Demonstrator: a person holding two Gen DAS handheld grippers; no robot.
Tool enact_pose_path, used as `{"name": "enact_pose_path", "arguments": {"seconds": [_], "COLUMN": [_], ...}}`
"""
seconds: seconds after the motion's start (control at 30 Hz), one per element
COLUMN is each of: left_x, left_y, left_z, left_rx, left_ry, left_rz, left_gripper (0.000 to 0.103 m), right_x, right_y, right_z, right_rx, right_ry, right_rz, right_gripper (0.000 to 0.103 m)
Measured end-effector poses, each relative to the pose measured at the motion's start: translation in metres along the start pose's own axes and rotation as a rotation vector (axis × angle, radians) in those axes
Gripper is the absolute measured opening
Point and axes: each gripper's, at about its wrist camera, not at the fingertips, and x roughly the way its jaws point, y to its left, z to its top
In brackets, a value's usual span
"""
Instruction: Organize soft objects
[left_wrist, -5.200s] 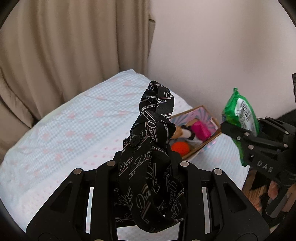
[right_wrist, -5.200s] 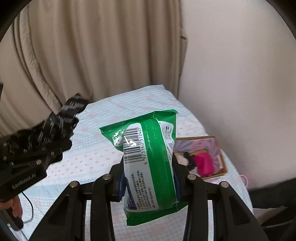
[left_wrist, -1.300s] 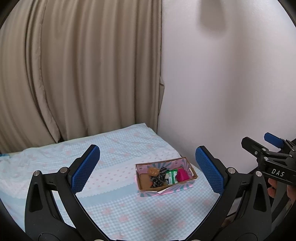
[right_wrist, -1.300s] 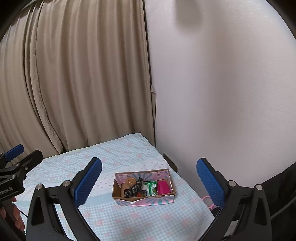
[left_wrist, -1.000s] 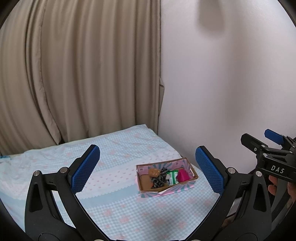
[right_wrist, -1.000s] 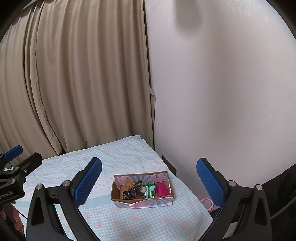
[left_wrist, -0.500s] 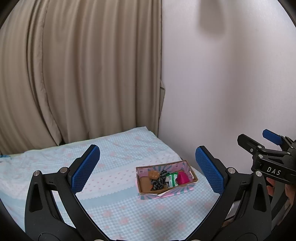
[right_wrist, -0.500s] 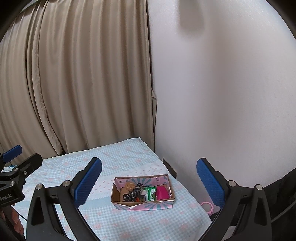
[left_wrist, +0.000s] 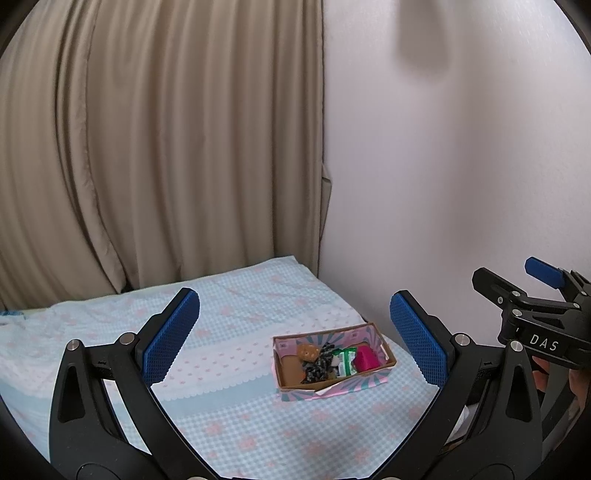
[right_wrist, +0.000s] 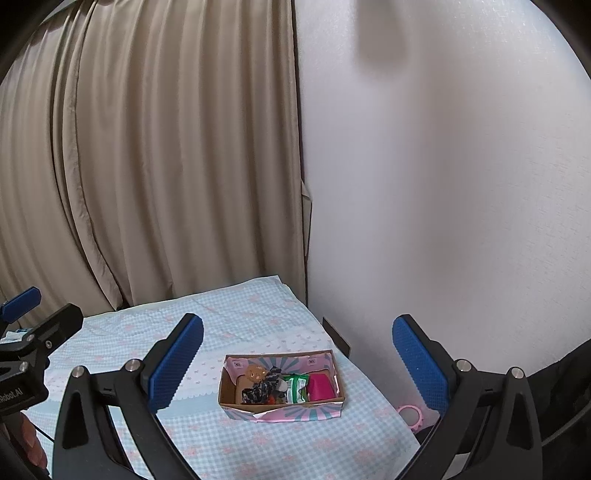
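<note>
A: Left gripper, black frame with blue textured pads: spread wide, nothing between the fingers. It is held high above the bed and well apart from the box.

B: Right gripper, same build: also spread wide and empty. Its tip appears at the right edge of the left wrist view, a hand partly visible behind it.

A: Small open cardboard box with pink and teal striped lining: it sits on the light blue checked bedspread with pink flowers, near the bed's wall-side edge, toward the near corner.

B: Contents, left to right in the right wrist view: small brown plush toy at the left end; black printed fabric strap bunched beside it; green wipes packet upright in the middle; magenta soft block at the right end. A bit of orange shows under the strap; unclear what.

A: Packed close, touching each other.

B: Pink ring beyond the bed's wall-side edge, lower down. Beige pleated curtain behind the bed's far edge; white wall alongside.
</note>
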Motion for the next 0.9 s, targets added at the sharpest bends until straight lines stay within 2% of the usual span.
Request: {"name": "enact_pose_path", "arguments": {"seconds": [0.27, 0.47, 0.67, 0.9], "left_x": [0.0012, -0.0011, -0.0061, -0.0054], "left_y": [-0.0035, -0.0056, -0.0092, -0.0061], "left_z": [0.0001, 0.0011, 0.0028, 0.0035], "left_rx": [0.009, 0.005, 0.023, 0.002], "left_ry": [-0.008, -0.039, -0.078, -0.076], "left_rz": [0.014, -0.005, 0.03, 0.043], "left_gripper": [0.103, 0.103, 0.103, 0.103], "right_x": [0.0021, 0.0039, 0.0041, 0.0069], "right_y": [-0.0014, -0.0018, -0.0028, -0.0028], "right_z": [0.0008, 0.0017, 0.002, 0.0034], "right_rx": [0.001, 0.001, 0.002, 0.004], "right_ry": [-0.003, -0.004, -0.005, -0.004], "right_rz": [0.001, 0.001, 0.001, -0.002], "right_gripper": [0.102, 0.102, 0.102, 0.102]}}
